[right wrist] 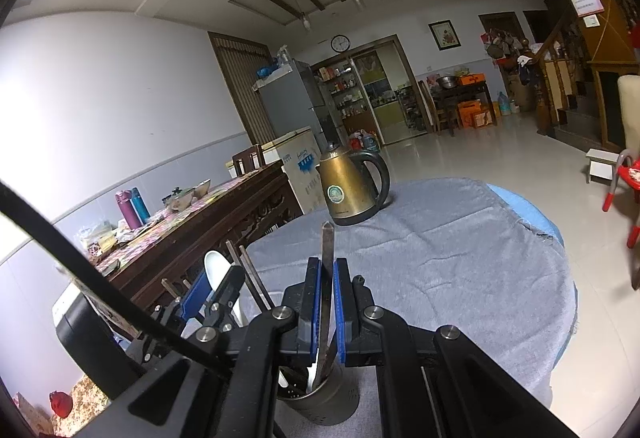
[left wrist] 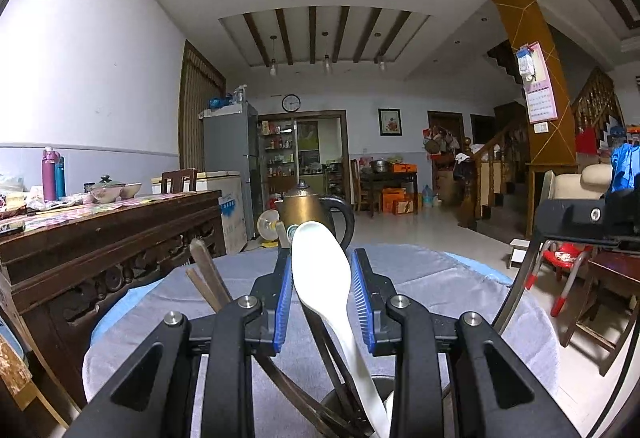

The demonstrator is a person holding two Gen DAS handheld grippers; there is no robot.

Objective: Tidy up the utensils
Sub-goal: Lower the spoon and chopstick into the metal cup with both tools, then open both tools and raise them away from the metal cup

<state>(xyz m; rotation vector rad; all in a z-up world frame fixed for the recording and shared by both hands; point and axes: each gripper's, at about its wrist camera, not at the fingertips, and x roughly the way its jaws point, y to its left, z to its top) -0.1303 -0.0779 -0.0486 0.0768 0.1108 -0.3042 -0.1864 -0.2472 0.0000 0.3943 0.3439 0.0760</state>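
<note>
A white spoon (left wrist: pixel 320 266) stands bowl-up between the blue pads of my left gripper (left wrist: pixel 322 258), which is shut on the bowl. Its handle runs down into a metal utensil holder (left wrist: pixel 352 410) just below the jaws. In the right wrist view my right gripper (right wrist: pixel 327 264) is shut on a flat dark metal utensil (right wrist: pixel 328 242), whose lower end sits in the holder (right wrist: pixel 324 398). To its left are the left gripper (right wrist: pixel 212 286) with the white spoon (right wrist: pixel 214 266) and brown chopsticks (right wrist: pixel 252 278). The chopsticks (left wrist: pixel 208 274) also stick up left of the left gripper.
The holder stands on a round table under a grey cloth (right wrist: pixel 440 258). A brass kettle (right wrist: pixel 352 186) sits at the table's far edge. A carved wooden sideboard (right wrist: pixel 200 222) with bowls and bottles is close on the left. A red chair (right wrist: pixel 624 190) stands at the right.
</note>
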